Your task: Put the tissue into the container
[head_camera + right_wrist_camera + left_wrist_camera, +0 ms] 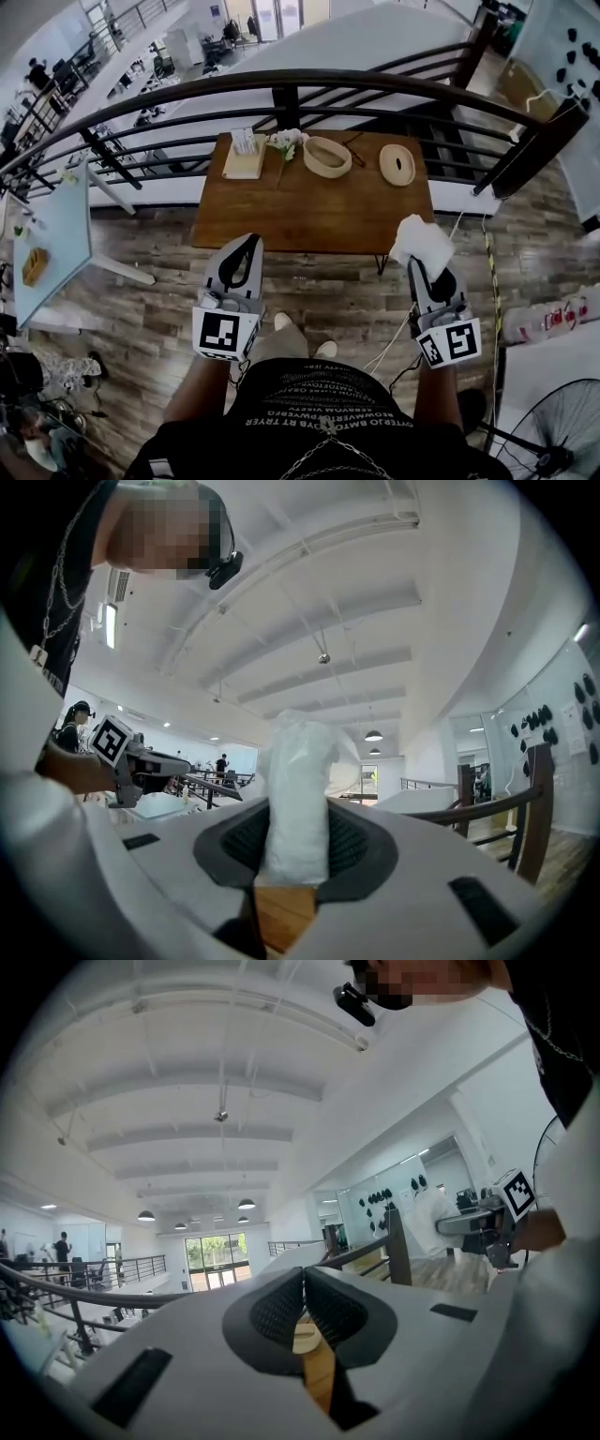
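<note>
My right gripper [427,270] is shut on a crumpled white tissue [422,245], held up near the table's front right corner. In the right gripper view the tissue [298,803] stands pinched between the dark pads [354,846]. The oval wooden container [327,156] sits at the back of the wooden table [309,211], with its flat oval lid [397,164] to its right. My left gripper [244,248] hangs before the table's front left edge, shut with nothing in it. Its pads [281,1309] touch in the left gripper view.
A tissue box on a wooden tray [246,155] and a small bunch of flowers [287,142] stand at the table's back left. A dark metal railing [281,89] curves behind the table. A light blue table [52,244] is at the left, a fan [562,422] at the lower right.
</note>
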